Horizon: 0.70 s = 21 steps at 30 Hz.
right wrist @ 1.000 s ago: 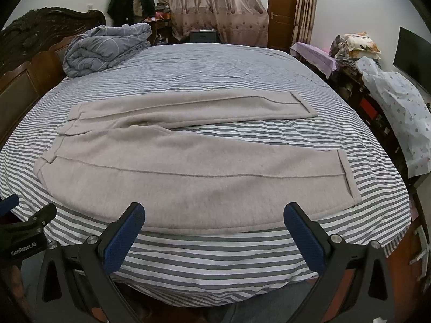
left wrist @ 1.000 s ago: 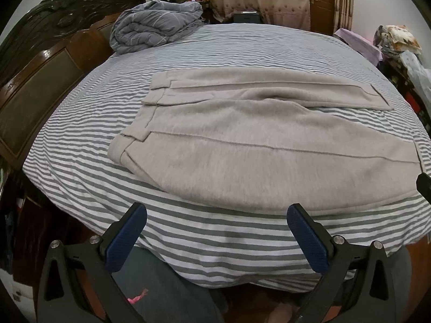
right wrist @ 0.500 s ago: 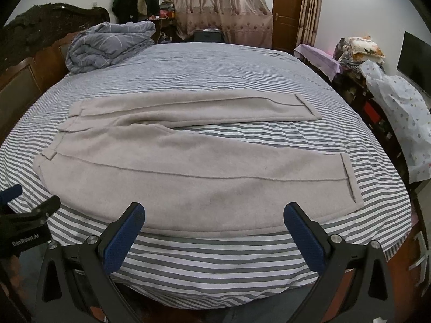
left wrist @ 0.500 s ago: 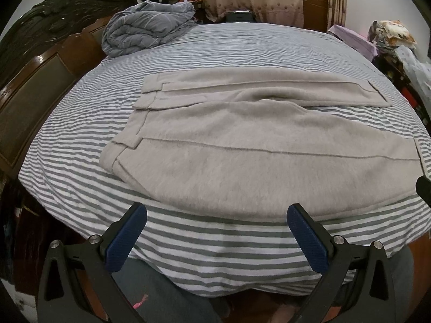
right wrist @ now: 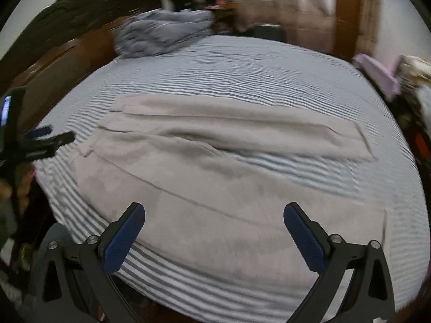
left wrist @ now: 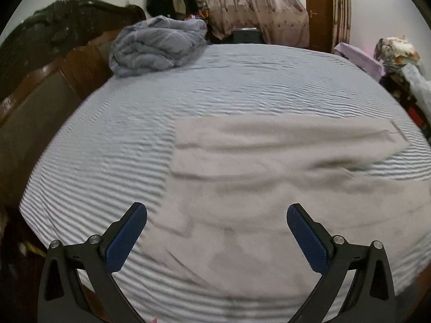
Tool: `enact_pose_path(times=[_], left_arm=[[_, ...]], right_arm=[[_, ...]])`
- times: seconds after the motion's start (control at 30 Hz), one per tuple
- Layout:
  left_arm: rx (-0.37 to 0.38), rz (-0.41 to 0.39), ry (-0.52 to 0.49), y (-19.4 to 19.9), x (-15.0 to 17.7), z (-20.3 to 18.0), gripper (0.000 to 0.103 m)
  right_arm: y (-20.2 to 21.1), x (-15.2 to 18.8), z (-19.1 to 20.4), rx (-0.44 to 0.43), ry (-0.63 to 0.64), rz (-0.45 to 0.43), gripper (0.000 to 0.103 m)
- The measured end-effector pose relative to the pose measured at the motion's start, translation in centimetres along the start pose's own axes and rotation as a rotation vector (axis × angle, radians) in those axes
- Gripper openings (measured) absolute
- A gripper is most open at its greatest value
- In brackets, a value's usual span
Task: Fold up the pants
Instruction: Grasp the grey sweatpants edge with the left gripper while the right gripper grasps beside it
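On the striped bed (left wrist: 113, 140), pants (right wrist: 215, 188) lie crosswise; both spread-fingered grippers, left gripper (left wrist: 216, 223) and right gripper (right wrist: 214, 222), hover at the near leg, empty.

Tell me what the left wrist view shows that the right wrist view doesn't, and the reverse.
Only the left wrist view shows the curtain sharply and its own left gripper head-on, open over the pants.

Only the right wrist view shows both leg cuffs, the near one included, plus the left gripper from the side.

Both show the beige pants spread on the striped bedsheet, the grey duvet, and the headboard. The right gripper is open too.
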State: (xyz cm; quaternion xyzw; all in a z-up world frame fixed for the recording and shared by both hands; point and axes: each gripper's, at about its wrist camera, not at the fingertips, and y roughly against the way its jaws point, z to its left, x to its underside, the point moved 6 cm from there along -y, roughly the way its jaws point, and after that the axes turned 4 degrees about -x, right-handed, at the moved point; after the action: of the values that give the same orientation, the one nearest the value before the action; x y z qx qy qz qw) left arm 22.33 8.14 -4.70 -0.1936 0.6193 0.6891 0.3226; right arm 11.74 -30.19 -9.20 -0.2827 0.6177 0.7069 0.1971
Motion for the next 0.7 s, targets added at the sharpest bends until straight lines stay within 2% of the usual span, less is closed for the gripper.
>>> enact_pose_path(times=[0.2,0.27,0.33,0.47,0.5,0.7], left_arm=[[-0.007,0.038,0.003,-6.9,-3.3,4.3,0.103],[-0.016,0.062,0.023,-9.6,-4.0,5.6,0.103],[-0.003,0.077,0.046,-12.1,-4.7,6.5,0.103],[0.022,0.101,0.089,-16.2,-5.8,7.8,0.103],[0.018,0.103,0.091,-17.3,-6.2,8.0,0.103],[0.104,0.11,0.051,-21.7,-8.1,7.3,0.103]], right_arm=[[-4.7,-7.2,-2.6,-0.009,0.089,0.046,0.101],[-6.5,-9.1,-3.4,-0.016,0.093,0.07,0.097],[-9.1,-11.4,-4.4,-0.02,0.096,0.101,0.086],[-14.3,-14.6,-5.8,-0.014,0.114,0.154,0.072],[-16.3,-15.6,-6.2,-0.015,0.118,0.173,0.063],[-24.0,-18.1,-7.2,-0.087,0.131,0.256,0.051]])
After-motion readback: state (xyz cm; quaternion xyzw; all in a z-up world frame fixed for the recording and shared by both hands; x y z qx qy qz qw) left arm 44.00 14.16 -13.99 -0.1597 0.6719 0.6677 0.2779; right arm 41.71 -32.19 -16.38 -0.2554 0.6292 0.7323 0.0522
